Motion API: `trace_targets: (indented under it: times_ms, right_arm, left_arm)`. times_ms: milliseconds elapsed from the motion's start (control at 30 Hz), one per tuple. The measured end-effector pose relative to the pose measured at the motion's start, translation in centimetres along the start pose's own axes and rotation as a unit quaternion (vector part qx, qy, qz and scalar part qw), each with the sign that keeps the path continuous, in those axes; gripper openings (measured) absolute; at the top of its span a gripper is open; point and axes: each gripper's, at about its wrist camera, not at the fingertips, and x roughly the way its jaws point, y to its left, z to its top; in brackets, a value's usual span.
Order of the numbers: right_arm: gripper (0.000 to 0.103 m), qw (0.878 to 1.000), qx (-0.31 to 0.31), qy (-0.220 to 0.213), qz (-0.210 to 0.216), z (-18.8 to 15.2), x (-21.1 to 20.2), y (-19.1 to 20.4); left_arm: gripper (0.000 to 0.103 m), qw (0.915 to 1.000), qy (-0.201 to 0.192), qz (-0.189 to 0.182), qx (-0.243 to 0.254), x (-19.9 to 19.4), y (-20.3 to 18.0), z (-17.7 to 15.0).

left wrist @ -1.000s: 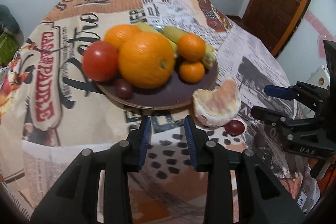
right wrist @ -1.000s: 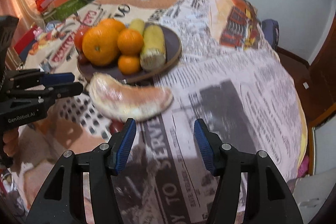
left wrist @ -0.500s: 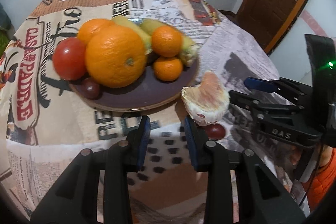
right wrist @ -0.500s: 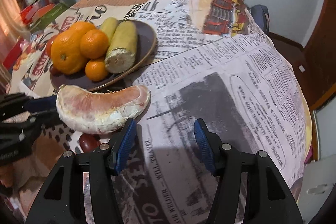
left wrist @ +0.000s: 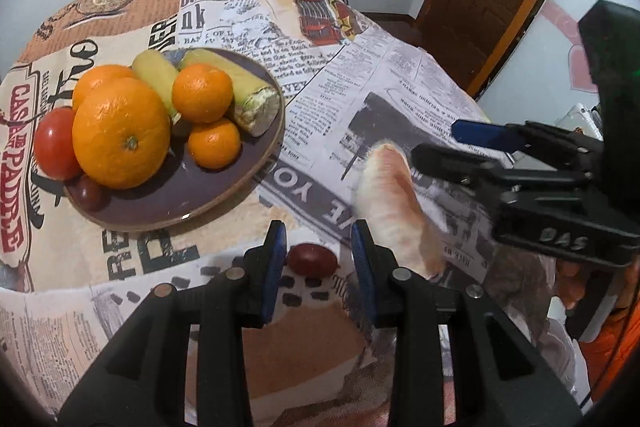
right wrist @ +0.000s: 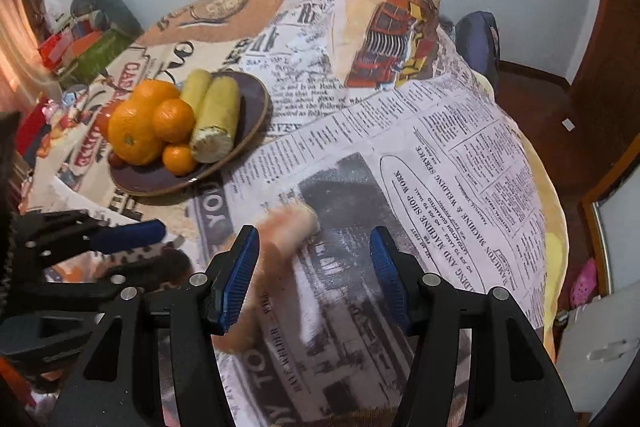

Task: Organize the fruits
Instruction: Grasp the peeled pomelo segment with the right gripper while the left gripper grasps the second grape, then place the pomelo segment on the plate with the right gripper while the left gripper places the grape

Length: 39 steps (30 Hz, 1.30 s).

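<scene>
Two loose fruits beside the plate (left wrist: 256,163)

We hold both tongs spread and empty: left gripper (left wrist: 319,259) around the grape (left wrist: 313,259), right gripper (right wrist: 316,279) beside the peeled segment (left wrist: 394,203).

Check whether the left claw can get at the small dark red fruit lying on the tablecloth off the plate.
Probably yes. The left claw is open and the dark red fruit lies just ahead, between its fingertips, nothing covering it. The peeled citrus piece sits close to the right finger and might get nudged.
</scene>
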Motion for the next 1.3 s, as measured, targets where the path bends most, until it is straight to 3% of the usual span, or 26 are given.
trace_targets:
  times_ms: [333, 533, 633, 933, 1067, 1167, 1300]
  right_arm:
    - [0.054, 1.0, -0.003, 0.015, 0.021, -1.8, 0.3, 1.0]
    - [0.054, 0.999, 0.011, 0.025, 0.027, -2.7, 0.3, 0.5]
    - [0.054, 0.999, 0.02, 0.03, 0.035, -2.7, 0.7, 0.4]
    - [0.055, 0.997, 0.015, 0.037, 0.064, -2.0, 2.2, 2.6]
    - [0.069, 0.998, -0.009, 0.037, 0.046, -2.0, 3.1, 3.7]
    - [0.069, 0.998, -0.047, 0.041, 0.008, -2.4, 3.4, 4.6]
    - [0.064, 0.999, -0.03, 0.043, 0.004, -3.0, 3.5, 3.1]
  left_arm:
    - [0.036, 0.9997, 0.021, 0.011, 0.01, 0.7, 0.2, -1.4]
    - [0.036, 0.9997, 0.016, 0.02, 0.008, 1.4, 0.0, -0.9]
    - [0.029, 0.9998, 0.012, 0.013, 0.01, 1.2, -0.1, -1.0]
    - [0.028, 0.9994, -0.014, 0.029, -0.009, -1.6, 2.1, -1.1]
    - [0.028, 0.9986, -0.027, 0.038, -0.025, -3.1, 3.8, -1.2]
    - [0.028, 0.9977, -0.033, 0.046, -0.037, -3.7, 4.9, -1.4]
    - [0.028, 0.9967, -0.036, 0.055, -0.047, -4.2, 6.1, -1.8]
